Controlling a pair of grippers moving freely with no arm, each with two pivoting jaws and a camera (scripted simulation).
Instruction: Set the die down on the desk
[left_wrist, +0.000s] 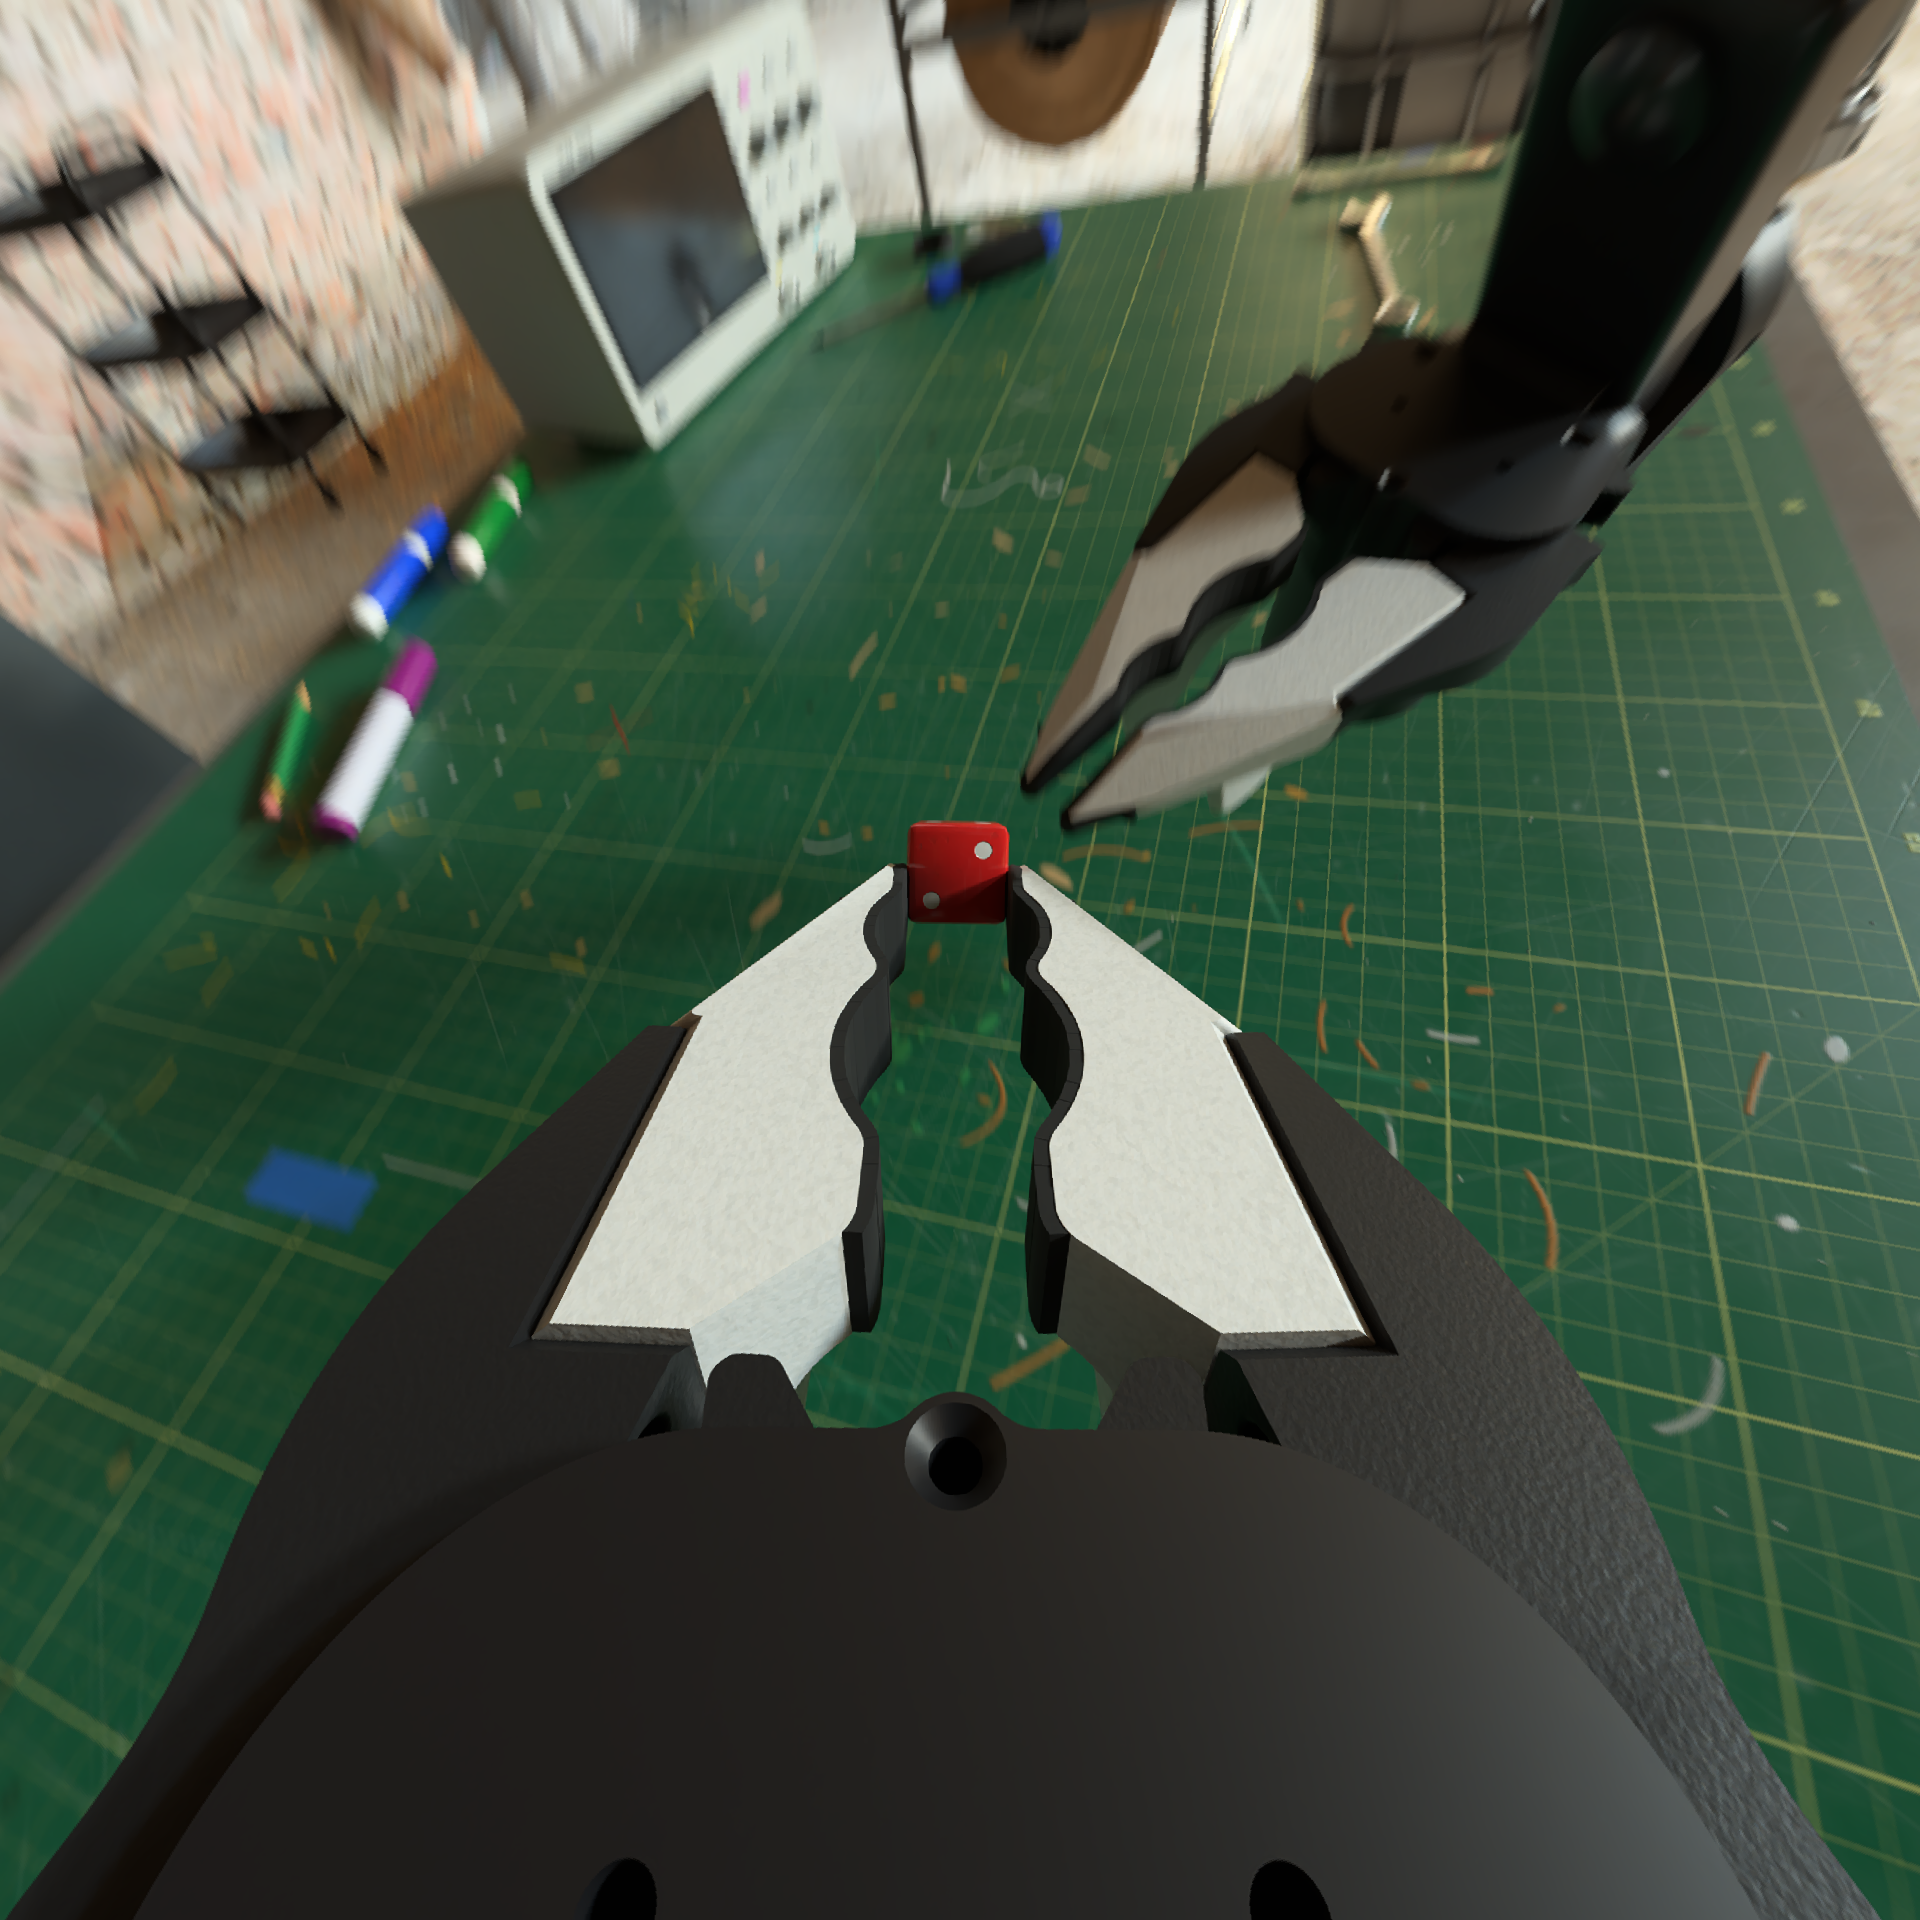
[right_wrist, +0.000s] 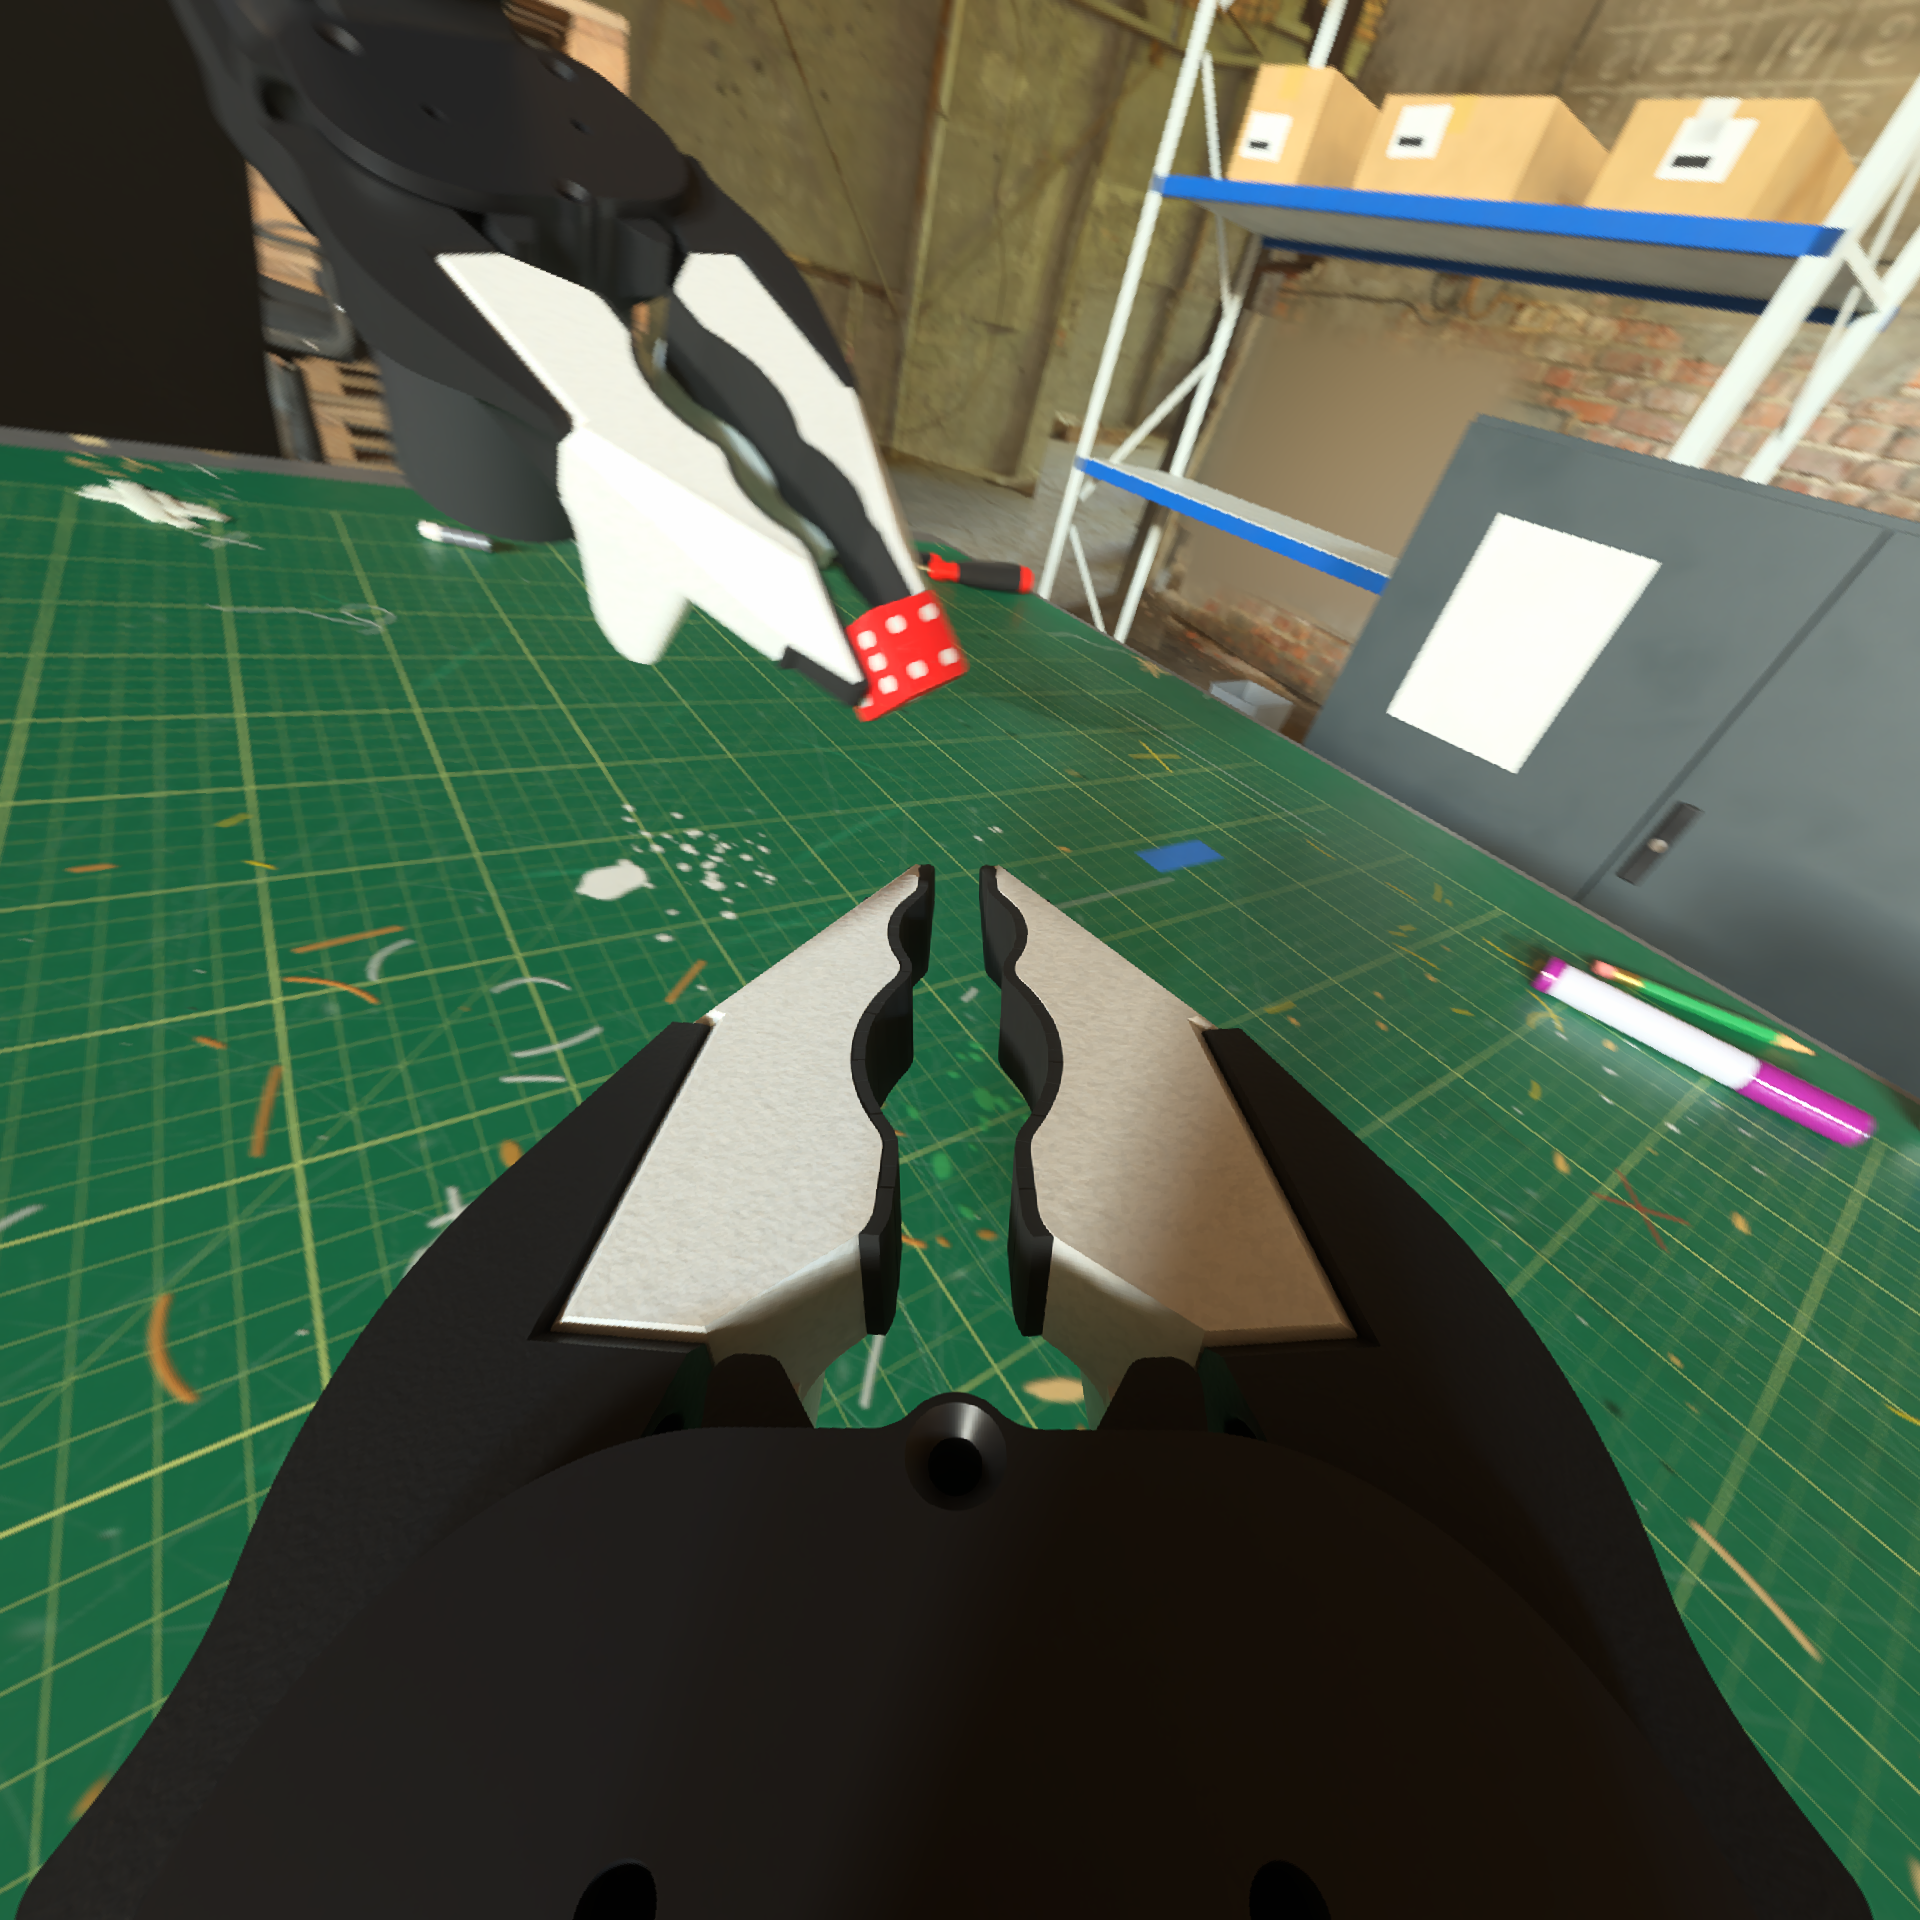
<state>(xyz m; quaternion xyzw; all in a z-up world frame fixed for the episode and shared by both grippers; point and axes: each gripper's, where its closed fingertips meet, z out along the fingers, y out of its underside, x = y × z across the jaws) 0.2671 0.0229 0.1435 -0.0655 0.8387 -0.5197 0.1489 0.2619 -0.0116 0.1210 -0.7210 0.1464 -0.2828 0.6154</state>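
The left gripper (left_wrist: 957, 878), black-bodied with pale wedge-shaped fingers, clasps the small red cube die with white pips (left_wrist: 957, 871) between its very tips; seen from the right wrist view, that die (right_wrist: 906, 655) hangs clear above the green gridded cutting mat covering the desk (right_wrist: 436, 769), tilted, with its six-pip face outward; the right gripper (right_wrist: 957, 883) holds nothing, its jaws set a narrow gap apart, poised low over the mat near the die; a magenta-capped white marker (right_wrist: 1704, 1049) lies beside a green pencil (right_wrist: 1704, 1006) by the mat's edge; a beige oscilloscope (left_wrist: 665, 249) stands at the back.
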